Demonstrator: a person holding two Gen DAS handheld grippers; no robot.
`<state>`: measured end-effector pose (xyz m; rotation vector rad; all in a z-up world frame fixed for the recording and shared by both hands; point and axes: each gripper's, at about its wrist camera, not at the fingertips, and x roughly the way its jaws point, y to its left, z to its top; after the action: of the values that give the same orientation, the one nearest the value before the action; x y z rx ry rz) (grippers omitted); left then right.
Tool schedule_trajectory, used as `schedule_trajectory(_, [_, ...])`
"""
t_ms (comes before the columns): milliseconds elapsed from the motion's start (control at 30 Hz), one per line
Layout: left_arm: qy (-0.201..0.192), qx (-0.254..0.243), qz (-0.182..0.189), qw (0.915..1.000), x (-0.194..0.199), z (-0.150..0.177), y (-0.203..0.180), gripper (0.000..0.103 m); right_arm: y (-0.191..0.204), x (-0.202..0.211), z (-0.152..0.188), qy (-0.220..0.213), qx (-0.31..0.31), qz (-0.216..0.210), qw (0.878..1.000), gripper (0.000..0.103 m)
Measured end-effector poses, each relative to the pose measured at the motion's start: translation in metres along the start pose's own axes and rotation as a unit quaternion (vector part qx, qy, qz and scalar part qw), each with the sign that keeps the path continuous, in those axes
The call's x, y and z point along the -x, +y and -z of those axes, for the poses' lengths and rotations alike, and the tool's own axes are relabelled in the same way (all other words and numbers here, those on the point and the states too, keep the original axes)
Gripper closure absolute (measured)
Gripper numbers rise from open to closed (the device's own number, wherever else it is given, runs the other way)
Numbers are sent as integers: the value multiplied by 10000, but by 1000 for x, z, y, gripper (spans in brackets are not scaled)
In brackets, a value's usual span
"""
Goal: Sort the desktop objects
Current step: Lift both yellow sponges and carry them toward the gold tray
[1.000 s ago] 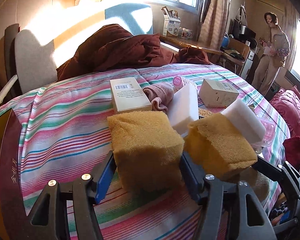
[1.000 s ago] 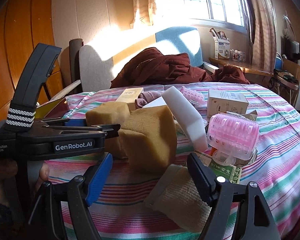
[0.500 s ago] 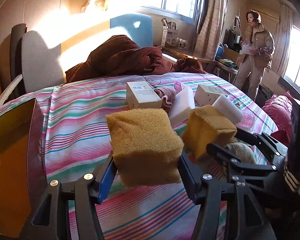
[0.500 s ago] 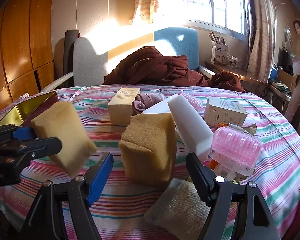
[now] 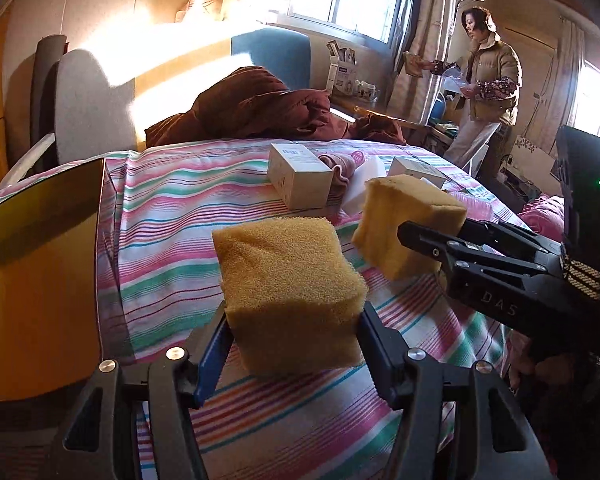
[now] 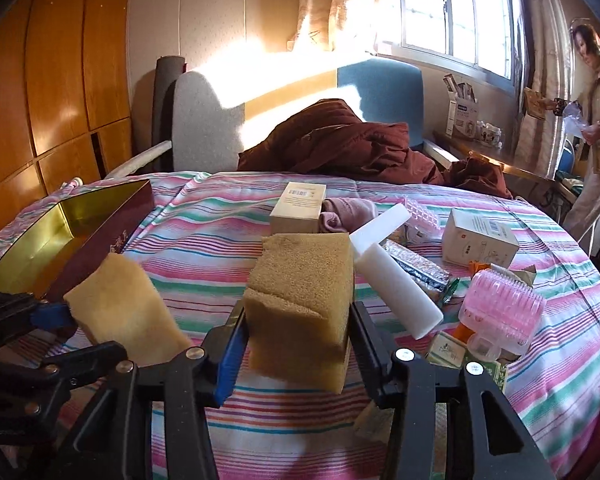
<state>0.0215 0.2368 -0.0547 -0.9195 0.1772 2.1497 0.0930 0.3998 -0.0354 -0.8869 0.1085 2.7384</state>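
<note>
left claw (image 5: 294,344) clamped on a yellow-brown foam sponge block (image 5: 288,292), held clear above the pink-and-green striped bedspread (image 5: 172,216). right claw (image 6: 298,354) clamped on a second tan sponge block with a slit across its face (image 6: 300,304), also lifted off the bedspread. the landmark here is the gold-lined open box with dark red outer walls (image 6: 72,232). the first sponge hangs just right of the box's near corner; the second sponge sits further right of it, the two blocks near each other but apart.

beyond the second sponge, right of the box: a white rectangular foam bar (image 6: 392,276), tilted, leaning over a silver foil packet (image 6: 416,268). further right and nearer, a pink ribbed plastic roller (image 6: 500,312) atop a pile of small green-printed packets (image 6: 452,354).

further back, level with the box's far end: a cream cardboard carton with a barcode label (image 6: 300,208), a dusty-pink rolled cloth (image 6: 348,214) touching its right side, then a white printed carton (image 6: 480,240) well to the right.

behind all of it, a heap of maroon quilted fabric (image 6: 340,140) against the headboard. a person in a tan padded jacket (image 5: 488,76) stands far right by the window.
</note>
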Motion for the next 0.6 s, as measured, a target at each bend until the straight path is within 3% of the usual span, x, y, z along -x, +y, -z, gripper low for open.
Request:
schedule_trajectory(367, [78,298,266,9992,-5,8,9,33,2,4,26,146,-150,-185,9996,43])
schedule_trajectory(600, [84,-215,-61,9997,-10,5,-5,33,0,-2,29,79,-301,-238,9992,34])
